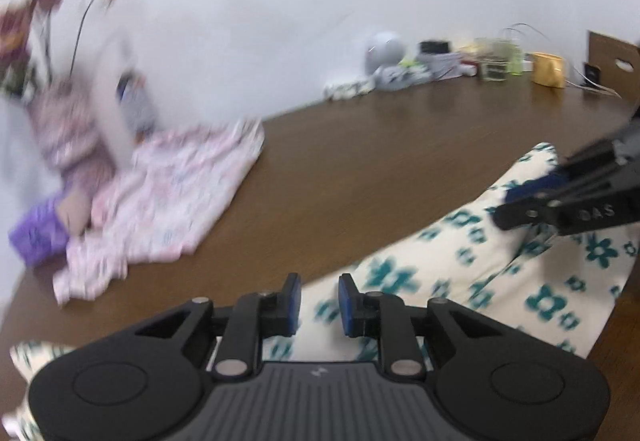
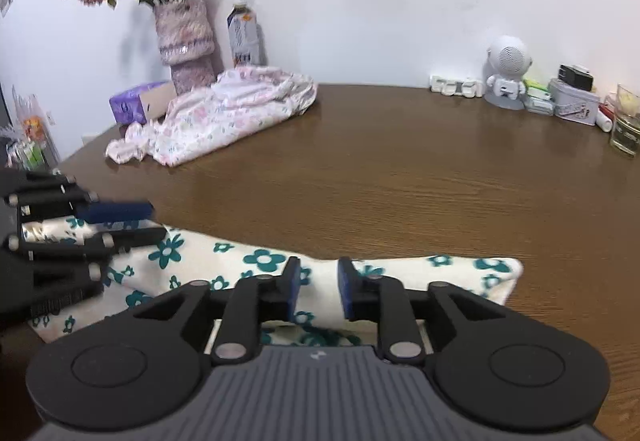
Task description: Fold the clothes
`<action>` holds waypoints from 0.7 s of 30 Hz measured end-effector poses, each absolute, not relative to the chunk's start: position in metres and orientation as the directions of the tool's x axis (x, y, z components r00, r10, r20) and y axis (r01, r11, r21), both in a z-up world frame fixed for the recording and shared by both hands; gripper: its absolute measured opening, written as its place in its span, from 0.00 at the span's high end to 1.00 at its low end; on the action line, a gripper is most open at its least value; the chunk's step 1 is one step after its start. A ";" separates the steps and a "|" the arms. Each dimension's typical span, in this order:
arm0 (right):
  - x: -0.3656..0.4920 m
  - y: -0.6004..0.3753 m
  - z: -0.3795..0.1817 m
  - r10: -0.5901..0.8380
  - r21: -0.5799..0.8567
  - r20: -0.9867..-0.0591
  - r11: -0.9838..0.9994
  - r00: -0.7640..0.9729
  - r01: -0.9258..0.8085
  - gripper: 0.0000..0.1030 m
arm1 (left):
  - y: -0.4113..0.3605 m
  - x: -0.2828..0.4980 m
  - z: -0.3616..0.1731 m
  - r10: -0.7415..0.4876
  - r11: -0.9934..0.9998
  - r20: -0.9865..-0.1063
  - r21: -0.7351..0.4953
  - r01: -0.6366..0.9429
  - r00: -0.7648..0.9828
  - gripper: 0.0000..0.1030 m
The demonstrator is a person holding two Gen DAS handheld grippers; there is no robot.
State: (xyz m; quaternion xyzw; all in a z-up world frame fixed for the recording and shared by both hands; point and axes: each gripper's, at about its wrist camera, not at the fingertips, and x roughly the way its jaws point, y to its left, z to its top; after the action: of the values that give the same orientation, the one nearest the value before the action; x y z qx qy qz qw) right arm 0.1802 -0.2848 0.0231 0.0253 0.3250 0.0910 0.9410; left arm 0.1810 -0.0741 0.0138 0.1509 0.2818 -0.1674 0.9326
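Note:
A cream cloth with teal flowers [image 2: 224, 261] lies folded into a long strip near the front of the brown table [image 2: 400, 181]. My right gripper [image 2: 319, 281] stands over its middle, jaws slightly apart, with a fold of the cloth in the gap and the pads not pressing it. My left gripper [image 2: 156, 221] is at the strip's left end, one finger above and one below the cloth. In the left wrist view my left gripper [image 1: 319, 299] shows a narrow gap over the same cloth [image 1: 440, 261], and the right gripper [image 1: 502, 207] rests on the strip's far end.
A pink floral garment [image 2: 228, 117] lies crumpled at the back left beside a purple tissue pack [image 2: 128, 105], a vase of flowers [image 2: 184, 37] and a carton [image 2: 244, 37]. An astronaut speaker [image 2: 506, 77], tins and a glass [image 2: 626, 129] line the back right.

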 end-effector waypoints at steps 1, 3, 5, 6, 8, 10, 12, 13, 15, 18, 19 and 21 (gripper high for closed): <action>0.182 -0.283 0.020 0.186 0.106 -0.618 0.982 0.764 -0.154 0.79 | -0.069 0.182 0.011 -0.236 0.905 -0.584 0.161 0.395 0.777 0.82; 0.184 -0.282 0.013 0.183 0.107 -0.629 0.983 0.755 -0.148 0.79 | -0.058 0.184 0.006 -0.253 0.915 -0.598 0.108 0.388 0.761 0.81; 0.184 -0.286 0.010 0.185 0.121 -0.627 0.983 0.757 -0.140 0.80 | -0.051 0.187 0.006 -0.267 0.923 -0.602 0.065 0.379 0.752 0.78; 0.184 -0.290 0.010 0.180 0.133 -0.628 0.983 0.757 -0.124 0.82 | -0.048 0.187 0.006 -0.272 0.926 -0.601 0.050 0.374 0.752 0.77; 0.183 -0.296 0.010 0.172 0.149 -0.625 0.984 0.761 -0.100 0.90 | -0.042 0.188 0.005 -0.281 0.931 -0.598 0.019 0.364 0.751 0.75; 0.182 -0.303 0.009 0.176 0.175 -0.620 0.981 0.765 -0.084 0.91 | -0.037 0.186 0.003 -0.284 0.934 -0.594 0.008 0.358 0.753 0.73; 0.180 -0.306 0.008 0.175 0.185 -0.614 0.980 0.769 -0.075 0.92 | -0.034 0.185 0.002 -0.287 0.935 -0.590 0.000 0.356 0.755 0.73; 0.180 -0.306 0.007 0.173 0.182 -0.612 0.980 0.772 -0.075 0.92 | -0.033 0.185 0.003 -0.288 0.935 -0.590 -0.003 0.355 0.755 0.73; 0.178 -0.307 0.006 0.169 0.177 -0.607 0.981 0.777 -0.075 0.92 | -0.033 0.185 0.003 -0.288 0.936 -0.589 -0.007 0.352 0.755 0.73; 0.179 -0.301 0.006 0.146 0.139 -0.608 0.987 0.780 -0.077 0.92 | -0.028 0.177 0.011 -0.277 0.940 -0.567 0.008 0.342 0.776 0.74; 0.178 -0.300 0.007 0.141 0.130 -0.609 0.989 0.780 -0.077 0.91 | -0.024 0.172 0.016 -0.275 0.940 -0.546 0.019 0.340 0.792 0.74; 0.179 -0.298 0.009 0.132 0.120 -0.613 0.990 0.779 -0.073 0.91 | -0.014 0.165 0.026 -0.250 0.947 -0.521 0.043 0.317 0.816 0.74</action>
State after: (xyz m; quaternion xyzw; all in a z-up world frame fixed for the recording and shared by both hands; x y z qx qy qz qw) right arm 0.1786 -0.2975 0.0092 0.0449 0.3279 0.0544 0.9421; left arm 0.1645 -0.0137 0.0260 0.0638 0.2640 -0.1490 0.9508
